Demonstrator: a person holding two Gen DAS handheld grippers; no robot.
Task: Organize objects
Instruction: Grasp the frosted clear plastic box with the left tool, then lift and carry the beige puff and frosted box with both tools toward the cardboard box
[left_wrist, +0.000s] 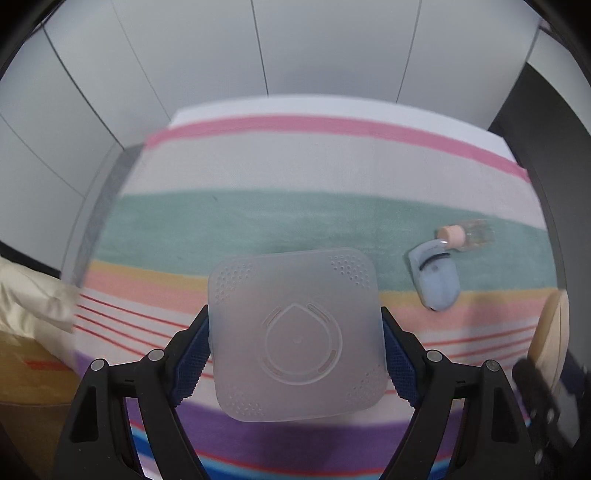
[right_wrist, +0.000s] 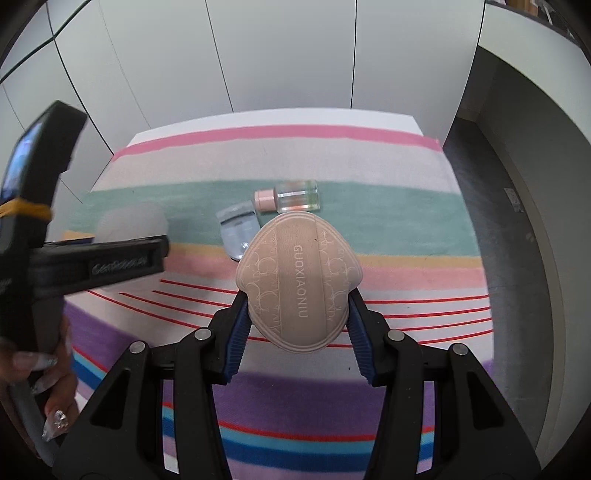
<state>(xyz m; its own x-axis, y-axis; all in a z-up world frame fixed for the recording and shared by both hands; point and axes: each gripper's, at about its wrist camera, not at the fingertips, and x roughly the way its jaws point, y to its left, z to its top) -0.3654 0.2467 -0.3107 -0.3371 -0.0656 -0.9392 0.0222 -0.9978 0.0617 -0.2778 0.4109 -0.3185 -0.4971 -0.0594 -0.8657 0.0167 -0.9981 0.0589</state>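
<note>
Above the striped cloth (right_wrist: 369, 229), bare toward its twelve-o'clock edge, left gripper (left_wrist: 295, 347) clamps a frosted case (left_wrist: 295, 332); right gripper (right_wrist: 297, 314) clamps a puff (right_wrist: 297, 284). Only the right view shows a hand (right_wrist: 55, 387).

A: Striped cloth (right_wrist: 369, 229)?
B: Woven, matt, faintly fuzzy.
A: The square case (left_wrist: 295, 332)?
B: Frosted translucent plastic, dimpled corners. The powder puff (right_wrist: 299, 284) is matt, embossed fabric; the small bottle (right_wrist: 295, 195) clear and glossy; the eyelash curler (left_wrist: 436, 277) smooth pale-blue plastic.
</note>
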